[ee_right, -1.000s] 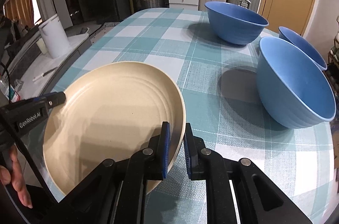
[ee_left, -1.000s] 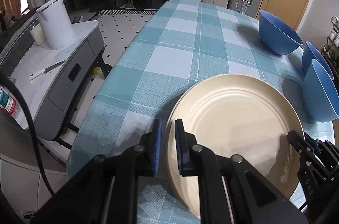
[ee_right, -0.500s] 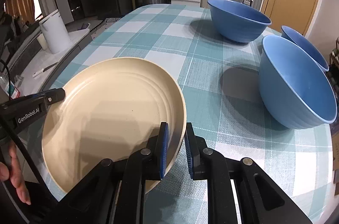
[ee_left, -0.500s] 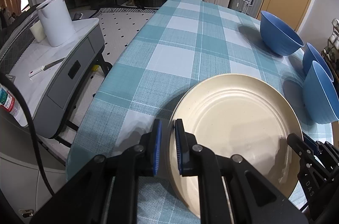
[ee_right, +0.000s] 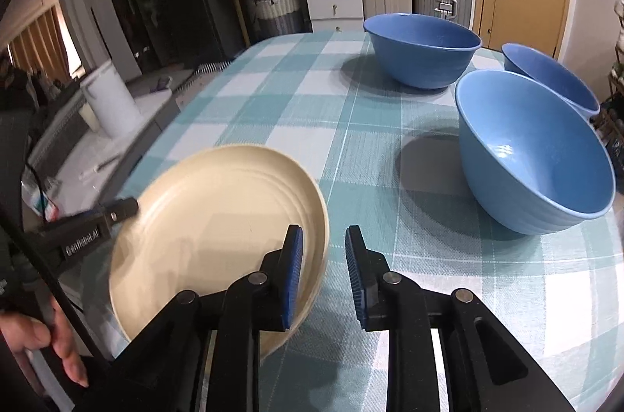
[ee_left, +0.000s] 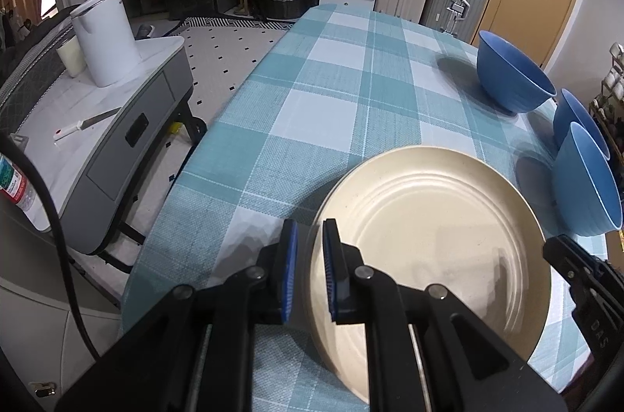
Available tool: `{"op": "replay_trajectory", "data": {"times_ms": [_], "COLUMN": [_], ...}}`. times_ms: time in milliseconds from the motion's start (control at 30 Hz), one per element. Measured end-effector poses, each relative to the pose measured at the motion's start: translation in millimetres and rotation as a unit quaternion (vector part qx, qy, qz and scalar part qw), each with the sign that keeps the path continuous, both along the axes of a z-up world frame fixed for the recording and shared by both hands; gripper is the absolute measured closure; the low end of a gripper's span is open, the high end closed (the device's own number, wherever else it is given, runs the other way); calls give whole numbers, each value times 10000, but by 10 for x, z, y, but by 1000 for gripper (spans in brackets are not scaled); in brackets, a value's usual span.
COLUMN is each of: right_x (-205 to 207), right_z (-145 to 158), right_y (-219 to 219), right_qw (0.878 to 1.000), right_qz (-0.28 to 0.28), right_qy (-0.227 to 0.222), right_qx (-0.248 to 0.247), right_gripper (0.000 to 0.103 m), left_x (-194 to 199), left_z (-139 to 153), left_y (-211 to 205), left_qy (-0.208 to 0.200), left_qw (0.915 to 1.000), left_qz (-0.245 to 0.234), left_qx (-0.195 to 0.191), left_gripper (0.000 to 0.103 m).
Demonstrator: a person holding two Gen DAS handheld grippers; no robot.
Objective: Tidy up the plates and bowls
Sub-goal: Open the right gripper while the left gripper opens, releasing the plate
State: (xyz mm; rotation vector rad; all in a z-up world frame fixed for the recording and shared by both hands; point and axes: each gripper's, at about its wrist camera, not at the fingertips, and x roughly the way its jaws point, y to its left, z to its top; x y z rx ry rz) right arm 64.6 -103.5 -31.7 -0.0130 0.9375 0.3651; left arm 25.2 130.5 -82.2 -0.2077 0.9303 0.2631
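Lower centre of the left wrist view: left hand-held gripper, black with blue ribbed pads, closed narrow on the near-left rim of a cream plate. Rim clamped between the pads, apparently so the plate can be carried by its edge rather than scooped from beneath. Plate tilted above the counter, which wears a teal and white checked cloth.

Lower centre of the right wrist view: right hand-held gripper, jaws just parted, a clear gap now between them. Plate's right edge lying against the inner pad, outer pad standing free of it, nothing pinched. Looks like a release, leaving the plate to the left side alone. Same plate filling the lower left of that frame.

At the left edge of the right wrist view, the left tool's black finger, printed "GenRobot.AI" in white. At the lower right of the left wrist view, the other tool's body, letters "DAS" partly legible. Fingers of a hand at the lower left corner.

Further up on the right: nearest blue bowl, upright and empty; second blue bowl just behind it, touching or not cannot be told; third blue bowl further back, apart from both. Bowls grouped on the right side, plate kept on the left, seemingly sorted by kind.

Upper left of the left wrist view: white bin on a grey side cabinet. Bottle label at the far left edge unreadable.
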Motion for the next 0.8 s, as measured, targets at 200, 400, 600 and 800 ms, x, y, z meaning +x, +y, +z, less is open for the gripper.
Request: {"op": "replay_trajectory", "data": {"times_ms": [200, 400, 600, 800], "right_x": [139, 147, 60, 19], "right_z": [-177, -216, -50, 14], "right_y": [-39, -65, -47, -19], "right_qw": [9955, 9944, 9993, 9995], "right_qz": [-20, -123, -126, 22], "right_qy": [718, 861, 295, 177], "right_qx": [612, 607, 172, 242], "right_gripper": [82, 82, 80, 69], "left_x": [-7, -2, -12, -61], "left_z": [3, 2, 2, 74], "left_y": [-4, -17, -17, -25], "left_qy": [-1, 4, 0, -194], "left_qw": [10000, 10000, 10000, 9994], "left_qz": [-9, -43, -36, 145], "left_qx": [-8, -28, -55, 267], "left_gripper": [92, 92, 90, 60]}}
